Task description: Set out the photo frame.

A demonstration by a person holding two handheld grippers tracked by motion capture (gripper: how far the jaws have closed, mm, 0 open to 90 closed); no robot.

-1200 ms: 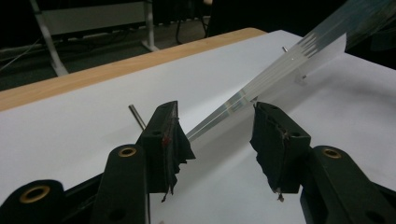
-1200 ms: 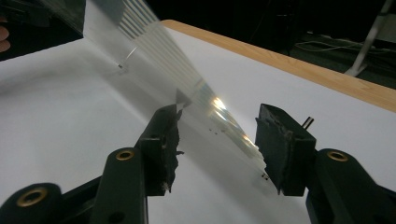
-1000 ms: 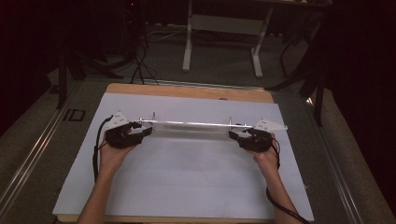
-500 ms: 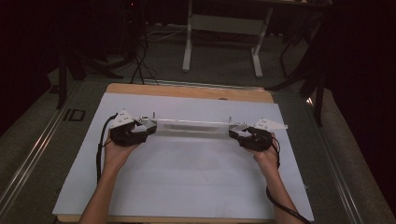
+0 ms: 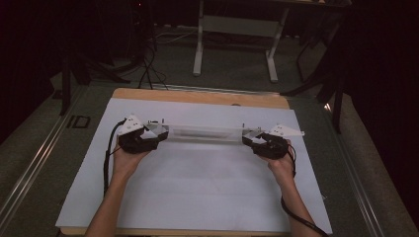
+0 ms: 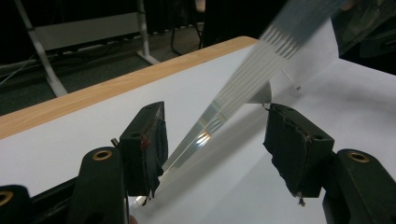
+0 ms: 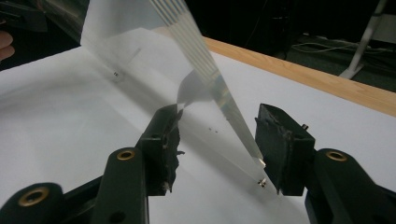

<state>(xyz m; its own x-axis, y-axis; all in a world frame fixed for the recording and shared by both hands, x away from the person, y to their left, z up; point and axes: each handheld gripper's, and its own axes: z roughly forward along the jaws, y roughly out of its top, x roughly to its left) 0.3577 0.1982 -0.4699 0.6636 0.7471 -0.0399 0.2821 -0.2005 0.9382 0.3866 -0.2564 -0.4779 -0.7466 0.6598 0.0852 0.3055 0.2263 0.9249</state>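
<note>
Nearest you, your forearms come in over the white sheet that covers the tabletop, one hand-held gripper in each hand. Your left hand-held gripper has just been spreading its jaws and now stands released: in the left gripper view the clear strip runs through the gap, close by one pad and well off the other, so nothing presses on it. Your right hand-held gripper also stands with its jaws apart; in the right gripper view the strip's end lies near one pad with the other away from it, and I judge it unclenched, the strip resting rather than clamped. The clear strip lies across the sheet between the two tools, running left to right. If you are setting it down, draw each tool straight back along its own line so no pad catches an edge and drags the strip askew; it looks light and slippery. You have broad bare sheet toward yourself for that retreat. Farther off, the sheet's far edge and the wooden rim come fairly soon behind the strip, so don't push forward.
</note>
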